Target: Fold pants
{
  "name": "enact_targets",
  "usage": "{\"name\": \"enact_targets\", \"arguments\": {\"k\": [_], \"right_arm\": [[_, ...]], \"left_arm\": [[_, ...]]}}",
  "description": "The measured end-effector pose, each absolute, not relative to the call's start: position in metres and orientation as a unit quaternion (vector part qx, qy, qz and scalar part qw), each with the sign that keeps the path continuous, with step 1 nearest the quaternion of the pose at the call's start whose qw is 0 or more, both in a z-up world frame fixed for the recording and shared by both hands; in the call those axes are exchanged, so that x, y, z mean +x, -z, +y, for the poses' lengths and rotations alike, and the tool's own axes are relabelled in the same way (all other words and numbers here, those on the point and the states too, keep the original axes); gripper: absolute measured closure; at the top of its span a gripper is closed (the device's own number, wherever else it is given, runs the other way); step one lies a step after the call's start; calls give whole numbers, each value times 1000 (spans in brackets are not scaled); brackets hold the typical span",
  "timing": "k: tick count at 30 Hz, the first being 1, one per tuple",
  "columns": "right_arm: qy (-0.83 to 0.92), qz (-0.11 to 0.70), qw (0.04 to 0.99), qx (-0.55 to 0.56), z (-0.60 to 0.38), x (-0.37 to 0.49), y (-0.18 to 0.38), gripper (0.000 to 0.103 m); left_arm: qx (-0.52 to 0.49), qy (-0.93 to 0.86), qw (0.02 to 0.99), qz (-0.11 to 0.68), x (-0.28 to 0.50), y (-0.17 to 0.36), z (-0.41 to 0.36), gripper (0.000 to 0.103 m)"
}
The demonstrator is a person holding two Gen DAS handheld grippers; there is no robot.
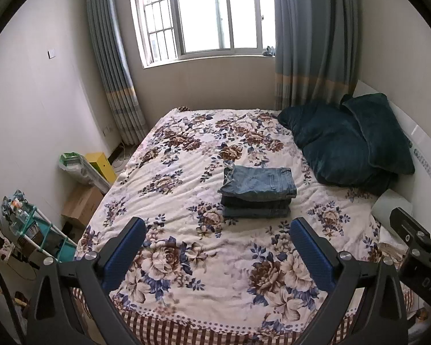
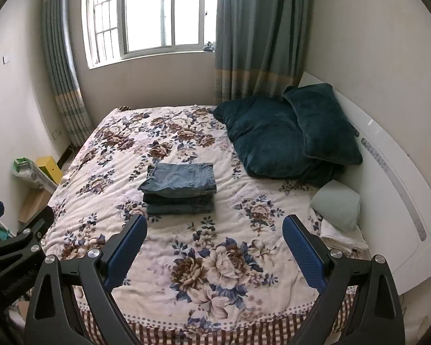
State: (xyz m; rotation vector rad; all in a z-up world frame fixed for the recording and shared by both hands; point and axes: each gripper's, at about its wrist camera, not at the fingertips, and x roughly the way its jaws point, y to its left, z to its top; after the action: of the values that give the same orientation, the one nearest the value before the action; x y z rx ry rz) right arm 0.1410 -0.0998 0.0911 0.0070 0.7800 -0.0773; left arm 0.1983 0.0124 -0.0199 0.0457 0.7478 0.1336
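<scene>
A pair of blue jeans (image 1: 257,191) lies folded into a compact stack in the middle of the floral bedspread (image 1: 186,258); it also shows in the right wrist view (image 2: 179,188). My left gripper (image 1: 218,227) is open and empty, held above the near part of the bed, short of the jeans. My right gripper (image 2: 215,224) is open and empty too, beside the left one. Part of the right gripper (image 1: 413,235) shows at the right edge of the left wrist view, and part of the left gripper (image 2: 20,241) at the left edge of the right wrist view.
Two dark teal pillows (image 1: 347,146) lean on the white headboard (image 2: 388,172) at the right. A pale green cushion (image 2: 336,204) lies below them. Boxes, a yellow box (image 1: 102,164) and a rack (image 1: 34,230) stand on the floor left of the bed. Window and curtains behind.
</scene>
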Motion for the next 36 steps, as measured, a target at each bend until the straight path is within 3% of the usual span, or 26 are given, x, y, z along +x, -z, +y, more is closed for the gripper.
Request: {"name": "enact_targets", "arguments": {"k": [36], "right_arm": [[33,387,922,10,-104,136,-93,6]], "left_arm": [[26,-65,930,361,188,16,11,0]]}}
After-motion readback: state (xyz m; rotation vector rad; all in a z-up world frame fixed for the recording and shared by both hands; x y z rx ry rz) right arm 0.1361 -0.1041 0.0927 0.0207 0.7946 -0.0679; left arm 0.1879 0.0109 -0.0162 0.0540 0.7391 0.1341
